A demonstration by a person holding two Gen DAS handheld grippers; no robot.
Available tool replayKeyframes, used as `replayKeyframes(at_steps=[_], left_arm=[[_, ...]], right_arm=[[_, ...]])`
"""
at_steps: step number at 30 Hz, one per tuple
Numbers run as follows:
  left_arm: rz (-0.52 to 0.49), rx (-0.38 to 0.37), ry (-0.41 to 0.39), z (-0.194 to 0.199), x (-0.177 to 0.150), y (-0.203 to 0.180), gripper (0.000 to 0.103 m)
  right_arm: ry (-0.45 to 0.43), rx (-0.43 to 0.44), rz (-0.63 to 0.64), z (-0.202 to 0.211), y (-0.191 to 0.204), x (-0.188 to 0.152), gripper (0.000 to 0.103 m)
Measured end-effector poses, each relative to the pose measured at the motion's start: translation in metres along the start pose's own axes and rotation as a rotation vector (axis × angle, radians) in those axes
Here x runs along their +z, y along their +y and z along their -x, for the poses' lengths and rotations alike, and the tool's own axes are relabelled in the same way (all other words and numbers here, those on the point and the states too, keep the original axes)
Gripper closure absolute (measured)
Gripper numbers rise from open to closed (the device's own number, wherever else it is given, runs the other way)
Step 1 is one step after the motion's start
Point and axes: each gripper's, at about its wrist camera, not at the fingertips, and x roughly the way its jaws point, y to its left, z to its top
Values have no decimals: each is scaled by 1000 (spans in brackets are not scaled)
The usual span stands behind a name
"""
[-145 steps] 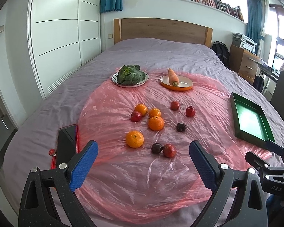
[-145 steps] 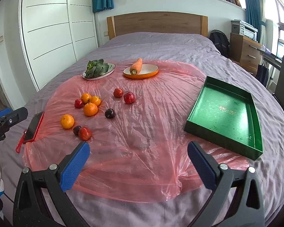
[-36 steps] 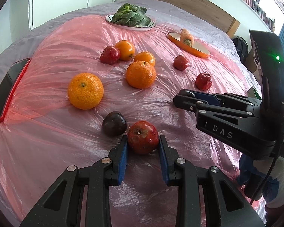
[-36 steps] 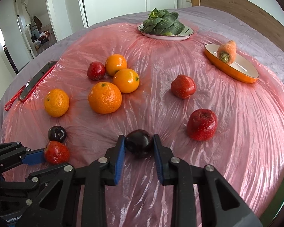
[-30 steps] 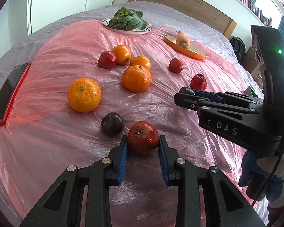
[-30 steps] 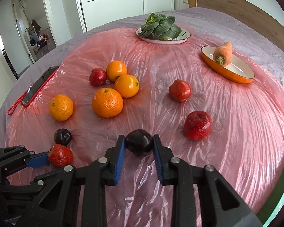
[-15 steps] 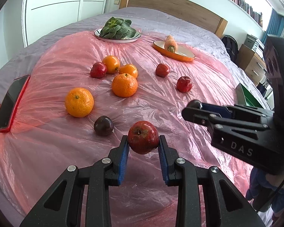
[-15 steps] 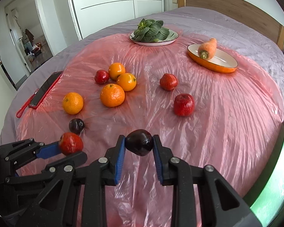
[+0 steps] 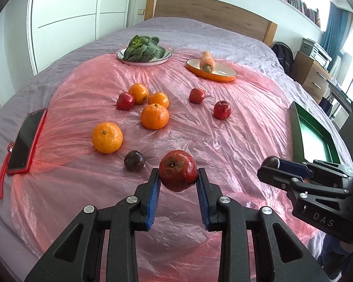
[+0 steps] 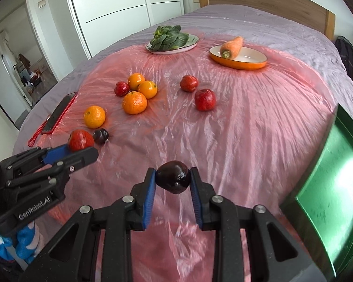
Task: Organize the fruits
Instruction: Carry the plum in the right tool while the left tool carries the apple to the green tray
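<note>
My left gripper [image 9: 178, 184] is shut on a red apple [image 9: 177, 170] and holds it above the pink plastic sheet [image 9: 235, 145]. My right gripper [image 10: 172, 185] is shut on a dark plum [image 10: 173, 180], also lifted off the sheet. The right gripper shows at the right of the left wrist view [image 9: 274, 164]; the left gripper with its apple shows at the left of the right wrist view [image 10: 80, 144]. Several oranges [image 9: 154, 116], red apples [image 9: 222, 110] and one dark plum [image 9: 134, 160] lie on the sheet. A green tray [image 10: 336, 176] sits at the right.
A plate of leafy greens [image 9: 144, 51] and an orange dish with a carrot [image 9: 210, 70] stand at the far side of the sheet. A phone in a red case [image 9: 25, 141] lies at the left edge. A wooden headboard [image 9: 209, 11] is beyond.
Both grippers have lifted their fruit off the sheet and pulled back and up. The right gripper has swung right, bringing the green tray into view.
</note>
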Motion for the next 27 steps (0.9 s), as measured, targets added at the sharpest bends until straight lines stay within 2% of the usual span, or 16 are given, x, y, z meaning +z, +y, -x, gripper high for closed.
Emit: replayKeyframes(at_steps=[10,20,27], left_arm=[[-91,-39,5,19,-5,-37,77],[-227,-174,24,34,-8,-117,77],[-320,-274,8,24,16,-183,77]], right_arm=[[-9,-34,-76,41,-26,-38,55],[-57,-134,-178,94,-78,-72,55],[-111,-225,-252,119,-135,-77,55]])
